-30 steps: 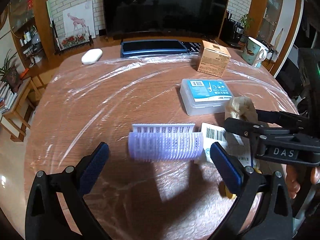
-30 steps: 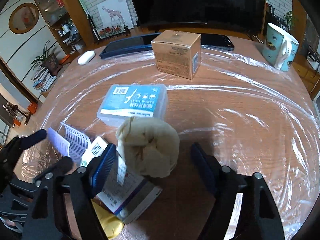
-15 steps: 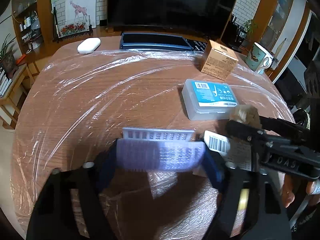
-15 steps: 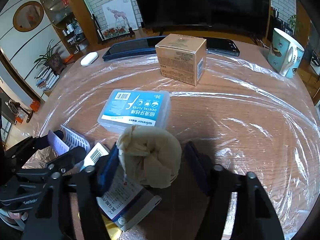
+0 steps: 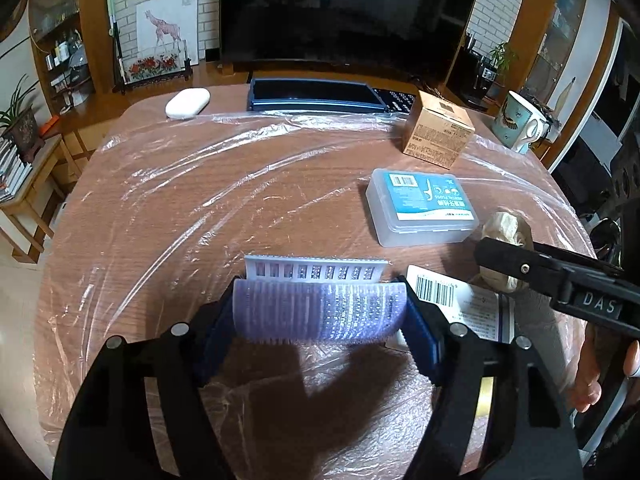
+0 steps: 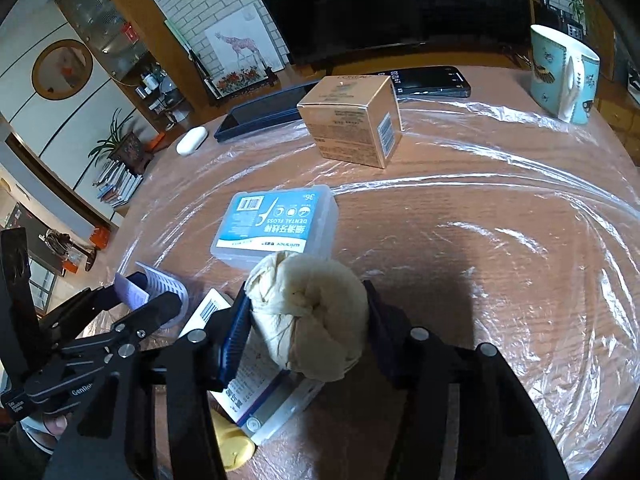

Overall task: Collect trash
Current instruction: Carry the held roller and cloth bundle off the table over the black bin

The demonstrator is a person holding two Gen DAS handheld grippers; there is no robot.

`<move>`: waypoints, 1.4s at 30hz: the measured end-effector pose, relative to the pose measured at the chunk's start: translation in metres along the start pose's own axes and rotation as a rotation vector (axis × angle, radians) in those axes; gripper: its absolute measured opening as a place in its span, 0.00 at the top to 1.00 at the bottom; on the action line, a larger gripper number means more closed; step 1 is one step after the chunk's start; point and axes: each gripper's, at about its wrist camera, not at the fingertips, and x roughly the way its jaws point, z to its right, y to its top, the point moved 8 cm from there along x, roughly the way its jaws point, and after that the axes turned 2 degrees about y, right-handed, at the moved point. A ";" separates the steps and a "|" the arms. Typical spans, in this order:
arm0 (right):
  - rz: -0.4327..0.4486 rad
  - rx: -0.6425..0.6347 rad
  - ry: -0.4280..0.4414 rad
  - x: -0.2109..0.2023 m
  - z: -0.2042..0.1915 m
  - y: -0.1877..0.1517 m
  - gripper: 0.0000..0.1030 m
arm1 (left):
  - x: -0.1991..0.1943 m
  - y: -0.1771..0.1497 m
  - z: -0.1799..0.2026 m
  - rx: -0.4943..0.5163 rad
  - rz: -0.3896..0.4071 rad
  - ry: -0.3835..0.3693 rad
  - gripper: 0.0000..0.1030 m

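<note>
Closing complete on both sides: left gripper (image 5: 320, 316), spread a second ago, now has its jaws pinching the roller (image 5: 320, 312); right gripper (image 6: 306, 328) jaws now pinch the wad (image 6: 308, 320). Both pieces sit between jaws, low over the counter (image 6: 460, 248). Ready to lift, I judge.

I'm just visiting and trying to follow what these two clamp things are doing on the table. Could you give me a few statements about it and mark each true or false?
1. The left gripper is shut on the purple ridged plastic piece. True.
2. The right gripper holds the dental floss box. False: it is shut on the beige crumpled wad; the box lies on the table beyond it.
3. The cardboard box lies flat, crushed. False: it stands whole.
4. The mug stands upright near the table's far right edge. True.
5. Clear plastic film covers the table. True.
</note>
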 end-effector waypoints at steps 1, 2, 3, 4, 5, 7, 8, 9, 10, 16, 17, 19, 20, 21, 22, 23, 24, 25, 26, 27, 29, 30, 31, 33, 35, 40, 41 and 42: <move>0.001 0.009 0.007 -0.002 0.001 -0.001 0.49 | -0.001 0.000 0.000 0.000 0.003 0.001 0.28; -0.001 0.011 0.008 -0.004 0.002 -0.002 0.49 | -0.003 0.000 0.000 -0.001 0.006 0.003 0.28; 0.000 0.011 0.007 -0.005 0.003 -0.003 0.49 | -0.003 0.000 0.000 -0.001 0.008 0.004 0.28; 0.003 0.011 0.004 -0.007 0.003 -0.004 0.49 | -0.004 -0.001 0.000 -0.001 0.010 0.005 0.28; 0.002 0.013 0.005 -0.009 0.004 -0.004 0.49 | -0.005 -0.001 0.000 -0.001 0.011 0.004 0.28; 0.001 0.026 0.014 -0.011 0.005 -0.006 0.49 | -0.007 -0.002 0.001 -0.002 0.014 0.003 0.28; 0.000 0.036 0.017 -0.013 0.006 -0.007 0.49 | -0.008 -0.002 0.001 -0.002 0.016 0.002 0.28; 0.001 0.040 0.015 -0.014 0.007 -0.007 0.49 | -0.009 -0.002 0.001 -0.003 0.018 0.001 0.28; 0.004 0.040 0.005 -0.017 0.009 -0.009 0.49 | -0.011 -0.002 0.001 -0.005 0.021 -0.001 0.28; 0.017 0.042 -0.012 -0.028 0.009 -0.014 0.49 | -0.021 -0.005 0.004 -0.007 0.034 -0.013 0.28; 0.019 0.039 -0.017 -0.030 0.008 -0.014 0.49 | -0.023 -0.006 0.004 -0.005 0.036 -0.015 0.28; 0.024 0.040 -0.021 -0.035 0.008 -0.017 0.49 | -0.026 -0.008 0.006 -0.002 0.037 -0.023 0.28; 0.026 0.042 -0.022 -0.037 0.008 -0.018 0.49 | -0.028 -0.009 0.007 0.000 0.038 -0.027 0.28; 0.029 0.045 -0.023 -0.039 0.008 -0.019 0.49 | -0.030 -0.010 0.007 0.002 0.040 -0.029 0.28; 0.029 0.046 -0.023 -0.039 0.007 -0.018 0.49 | -0.032 -0.011 0.008 0.006 0.042 -0.033 0.28; 0.033 0.046 -0.024 -0.041 0.006 -0.020 0.49 | -0.034 -0.012 0.009 0.009 0.044 -0.037 0.28; 0.035 0.045 -0.027 -0.043 0.005 -0.021 0.49 | -0.036 -0.014 0.009 0.012 0.044 -0.041 0.28; 0.037 0.044 -0.030 -0.045 0.004 -0.023 0.49 | -0.038 -0.015 0.010 0.015 0.045 -0.046 0.28; 0.040 0.044 -0.031 -0.046 0.003 -0.024 0.49 | -0.040 -0.017 0.011 0.018 0.046 -0.050 0.28; 0.044 0.045 -0.033 -0.049 0.002 -0.026 0.49 | -0.042 -0.019 0.012 0.022 0.047 -0.056 0.28; 0.050 0.048 -0.036 -0.053 0.000 -0.030 0.49 | -0.047 -0.022 0.014 0.031 0.052 -0.067 0.28; 0.054 0.050 -0.038 -0.054 -0.001 -0.031 0.49 | -0.048 -0.023 0.015 0.035 0.053 -0.072 0.28; 0.058 0.052 -0.042 -0.057 -0.002 -0.033 0.49 | -0.050 -0.025 0.016 0.040 0.055 -0.077 0.28; 0.063 0.056 -0.046 -0.060 -0.004 -0.036 0.49 | -0.055 -0.028 0.018 0.054 0.060 -0.087 0.28; 0.069 0.061 -0.052 -0.064 -0.006 -0.040 0.49 | -0.059 -0.030 0.020 0.067 0.064 -0.098 0.28; 0.077 0.071 -0.069 -0.072 -0.012 -0.053 0.49 | -0.065 -0.040 0.024 0.097 0.064 -0.122 0.28; 0.078 0.071 -0.074 -0.074 -0.012 -0.056 0.49 | -0.066 -0.042 0.025 0.102 0.063 -0.125 0.28; 0.077 0.071 -0.075 -0.075 -0.013 -0.060 0.49 | -0.067 -0.044 0.026 0.105 0.063 -0.128 0.28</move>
